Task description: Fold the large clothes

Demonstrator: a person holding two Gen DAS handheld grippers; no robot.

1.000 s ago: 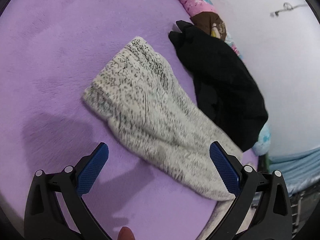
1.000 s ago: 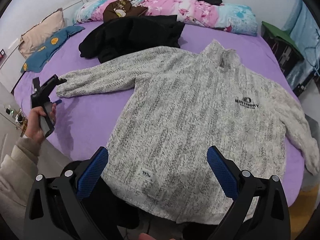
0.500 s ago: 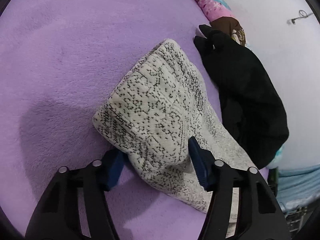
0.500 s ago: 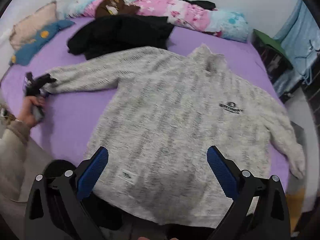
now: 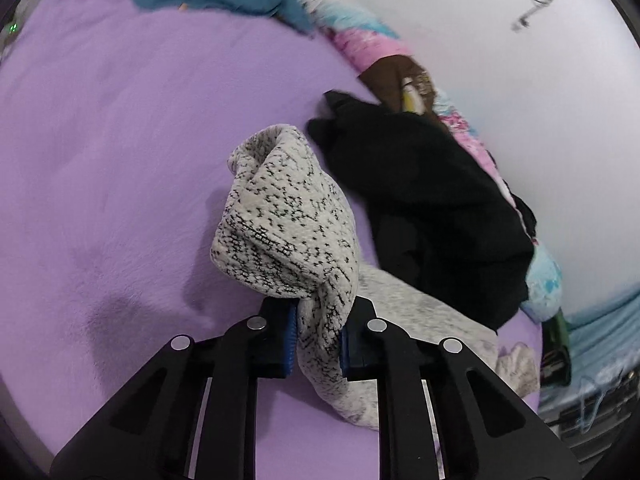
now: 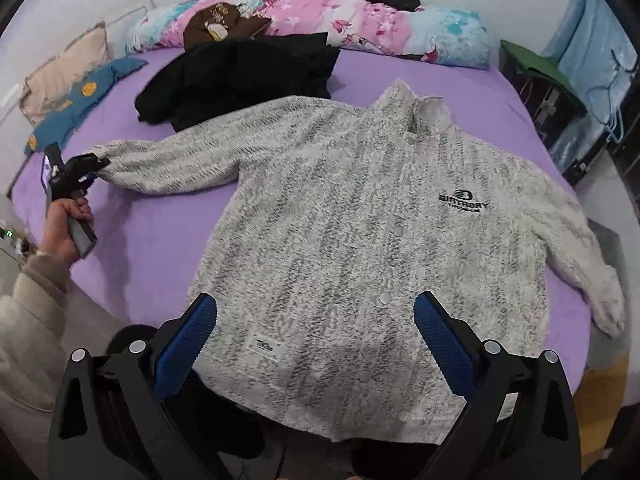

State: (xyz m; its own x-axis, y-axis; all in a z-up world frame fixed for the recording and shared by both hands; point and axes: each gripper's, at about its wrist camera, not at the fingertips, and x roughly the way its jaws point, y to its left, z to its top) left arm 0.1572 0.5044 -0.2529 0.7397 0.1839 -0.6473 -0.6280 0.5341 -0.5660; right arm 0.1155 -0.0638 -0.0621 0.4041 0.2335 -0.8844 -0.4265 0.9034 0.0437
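Observation:
A grey-and-white speckled sweater (image 6: 340,220) lies spread flat, front up, on the purple bed (image 6: 152,232). In the left wrist view its sleeve cuff (image 5: 280,220) stands bunched up between the blue pads of my left gripper (image 5: 318,320). The jaws are closing and the pads press on the cuff, which hangs a little above the sheet. The right wrist view shows that left gripper (image 6: 86,166) at the sleeve's end, held by a hand (image 6: 64,228). My right gripper (image 6: 316,340) hovers open above the sweater's hem with nothing between its fingers.
A black garment (image 6: 240,76) lies crumpled beyond the sleeve, close to the cuff (image 5: 432,208). A rolled floral quilt (image 6: 360,24) and a blue pillow (image 6: 80,96) line the far edge. A dark crate with a green top (image 6: 536,80) stands right of the bed.
The left gripper went from open above the sleeve end to shut on the cuff, then lifted it off the sheet. The right gripper stayed open over the hem.

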